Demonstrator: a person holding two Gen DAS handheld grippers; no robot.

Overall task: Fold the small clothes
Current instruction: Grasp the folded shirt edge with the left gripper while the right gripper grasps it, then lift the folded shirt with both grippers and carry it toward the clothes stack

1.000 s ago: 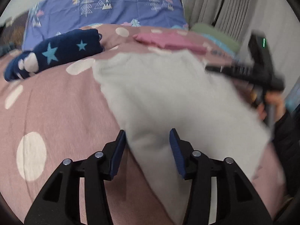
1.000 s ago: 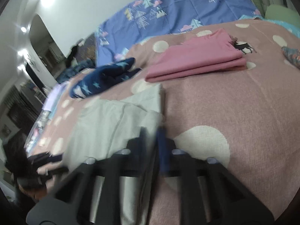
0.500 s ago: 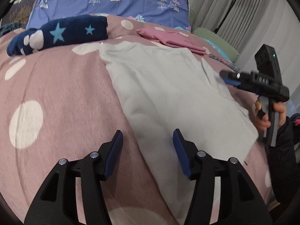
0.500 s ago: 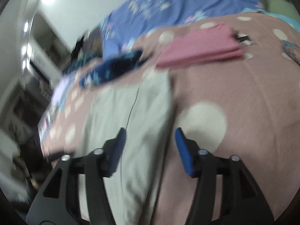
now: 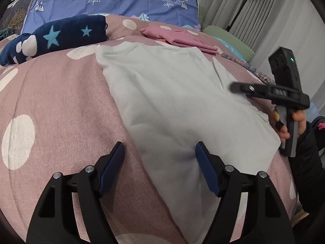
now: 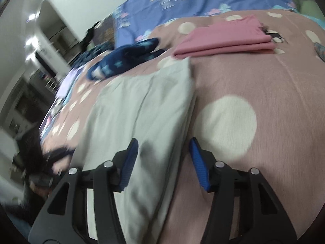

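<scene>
The pale grey cotton garment (image 5: pixel 178 105) lies flat on the pink dotted bedcover (image 5: pixel 61 101), ready for folding. The left gripper (image 5: pixel 160 162) has just widened and the right gripper (image 6: pixel 163 158) narrowed slightly; both straddle cloth edges, gripping nothing.

Light: soft, even indoor light; bright ceiling lamps (image 6: pixel 30 18) glare in the right view.
Shadows: faint ones under both grippers' fingers on the cloth (image 5: pixel 172 101).
Blur: left view sharp; right view smeared, worst at its left edge.
Distortion: fisheye bulge, dark round corners.
</scene>
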